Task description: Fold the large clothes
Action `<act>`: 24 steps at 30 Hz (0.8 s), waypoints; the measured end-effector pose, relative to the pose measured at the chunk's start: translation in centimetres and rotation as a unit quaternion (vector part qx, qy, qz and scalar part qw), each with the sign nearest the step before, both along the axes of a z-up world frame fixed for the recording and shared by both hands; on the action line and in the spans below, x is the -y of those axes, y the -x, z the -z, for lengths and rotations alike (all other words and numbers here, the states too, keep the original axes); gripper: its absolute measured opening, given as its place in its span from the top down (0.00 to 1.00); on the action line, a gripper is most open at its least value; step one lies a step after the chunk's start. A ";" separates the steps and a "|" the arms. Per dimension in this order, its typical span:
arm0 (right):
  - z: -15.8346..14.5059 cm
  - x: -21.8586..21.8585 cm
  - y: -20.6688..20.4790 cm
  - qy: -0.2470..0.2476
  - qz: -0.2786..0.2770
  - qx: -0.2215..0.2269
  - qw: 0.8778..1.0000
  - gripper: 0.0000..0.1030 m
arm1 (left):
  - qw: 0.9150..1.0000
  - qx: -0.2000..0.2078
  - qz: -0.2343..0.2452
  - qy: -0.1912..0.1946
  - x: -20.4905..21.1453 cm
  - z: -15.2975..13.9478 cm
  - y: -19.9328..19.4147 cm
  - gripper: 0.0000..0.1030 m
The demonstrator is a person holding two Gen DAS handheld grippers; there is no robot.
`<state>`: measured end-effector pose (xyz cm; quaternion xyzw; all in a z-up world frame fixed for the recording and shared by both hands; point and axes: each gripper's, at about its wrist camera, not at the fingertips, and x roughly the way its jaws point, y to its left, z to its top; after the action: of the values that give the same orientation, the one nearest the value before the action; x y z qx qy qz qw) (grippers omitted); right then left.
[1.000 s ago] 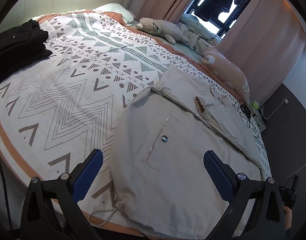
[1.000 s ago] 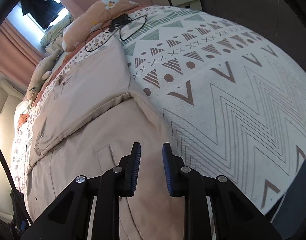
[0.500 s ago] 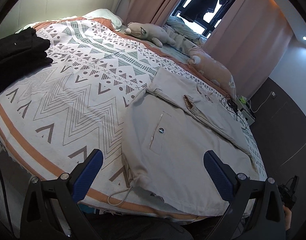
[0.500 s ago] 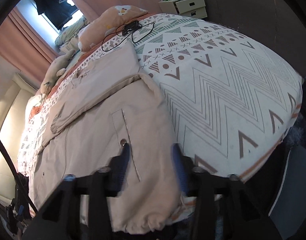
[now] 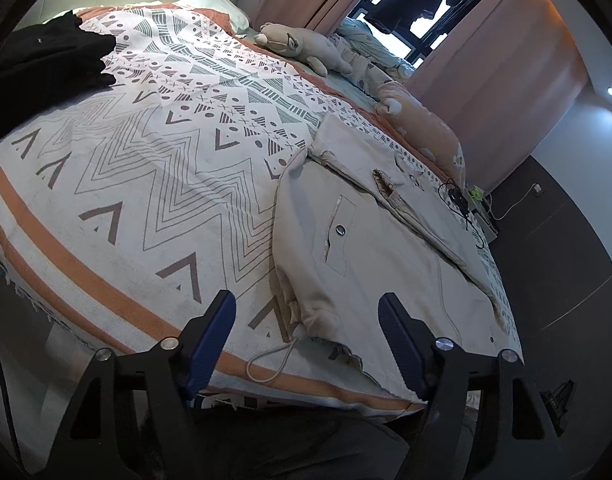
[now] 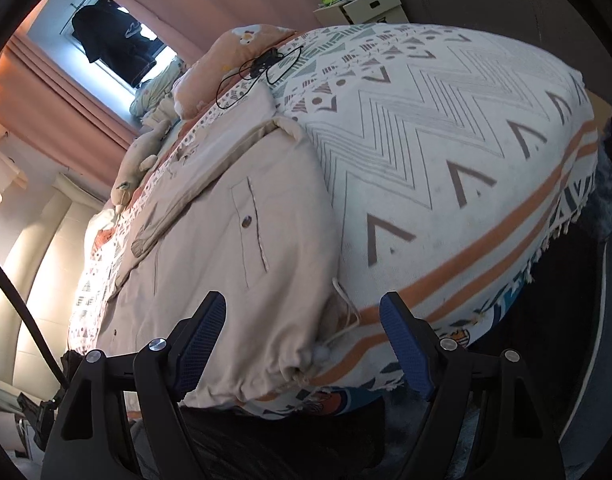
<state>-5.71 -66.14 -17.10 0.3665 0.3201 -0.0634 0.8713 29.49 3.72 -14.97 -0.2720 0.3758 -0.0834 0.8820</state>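
Beige fabric of the jacket (image 5: 390,264) is spread flat at the bed's (image 5: 117,184) near edge, hem overhanging for access. Left gripper (image 5: 306,340), just narrowed, and right gripper (image 6: 301,344), just widened, stand apart, each holding nothing, hem corners framed.

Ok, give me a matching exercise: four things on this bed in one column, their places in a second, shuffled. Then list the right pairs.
Things
1. beige jacket
2. black clothes
3. plush toy
4. white drawstring

Places
A. far side of the bed, below the window
B. looping off the jacket's hem onto the orange stripe
C. spread flat at the near edge, ahead of both grippers
D. piled at the far left corner of the left wrist view

Pairs: 1-C, 2-D, 3-A, 4-B
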 end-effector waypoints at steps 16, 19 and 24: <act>8.8 0.1 -2.3 -0.154 -0.056 0.037 0.986 0.38 | 0.997 -0.060 0.010 0.045 0.8 4.2 -3.4 0.30; 8.6 0.8 -2.6 -0.169 -0.076 0.061 0.981 0.38 | 0.996 -0.073 0.006 0.057 0.7 4.9 -3.9 0.30; 7.1 1.7 -2.8 -0.196 -0.117 0.140 0.963 0.38 | 0.992 -0.086 0.008 0.088 0.6 6.0 -4.9 0.30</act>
<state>-2.93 -67.89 -24.18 0.4947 0.2414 0.1553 0.8203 34.36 3.13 -20.99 -0.3512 0.4435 -0.0998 0.8185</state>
